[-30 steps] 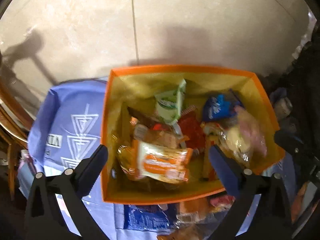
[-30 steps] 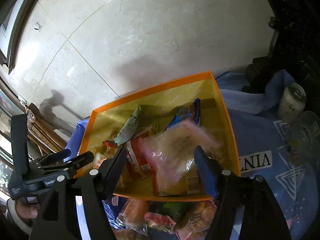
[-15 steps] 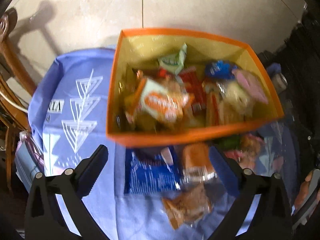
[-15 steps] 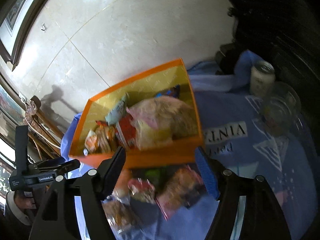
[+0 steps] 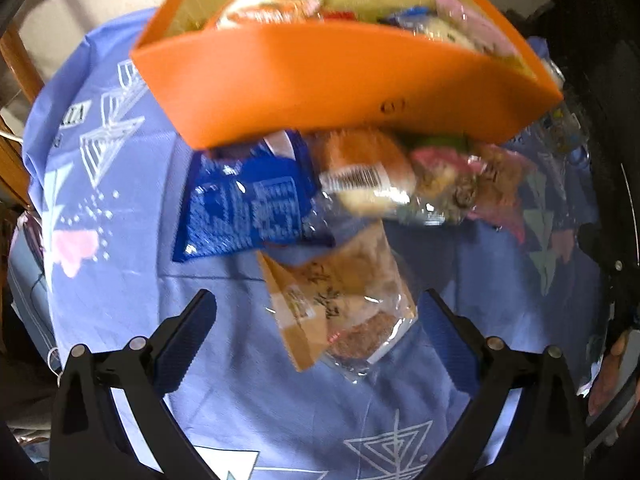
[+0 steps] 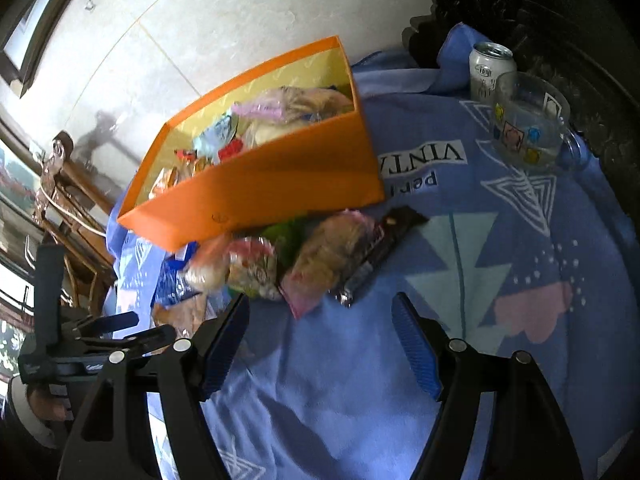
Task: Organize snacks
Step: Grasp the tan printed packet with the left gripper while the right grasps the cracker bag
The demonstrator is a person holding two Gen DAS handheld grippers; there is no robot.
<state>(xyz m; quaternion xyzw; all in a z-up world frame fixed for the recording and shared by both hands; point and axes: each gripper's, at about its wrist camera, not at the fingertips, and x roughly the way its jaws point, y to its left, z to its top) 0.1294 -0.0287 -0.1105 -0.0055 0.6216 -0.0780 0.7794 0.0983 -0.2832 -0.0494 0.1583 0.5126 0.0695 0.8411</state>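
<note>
Brown crinkly plastic snack bag point(image 5: 340, 304) sits at twelve o'clock between left gripper point(image 5: 316, 320) jaws, spread apart and empty: descend squarely, pinch mid-bag

Orange box point(image 5: 328, 80), triangle-patterned blue cloth point(image 5: 120, 280)

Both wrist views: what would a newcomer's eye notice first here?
First the orange box, full of snacks, standing at the far side of the blue cloth. Then the loose packets heaped against its near wall, among them a blue packet and a dark bar. At the far right stand a can and a glass cup.
</note>
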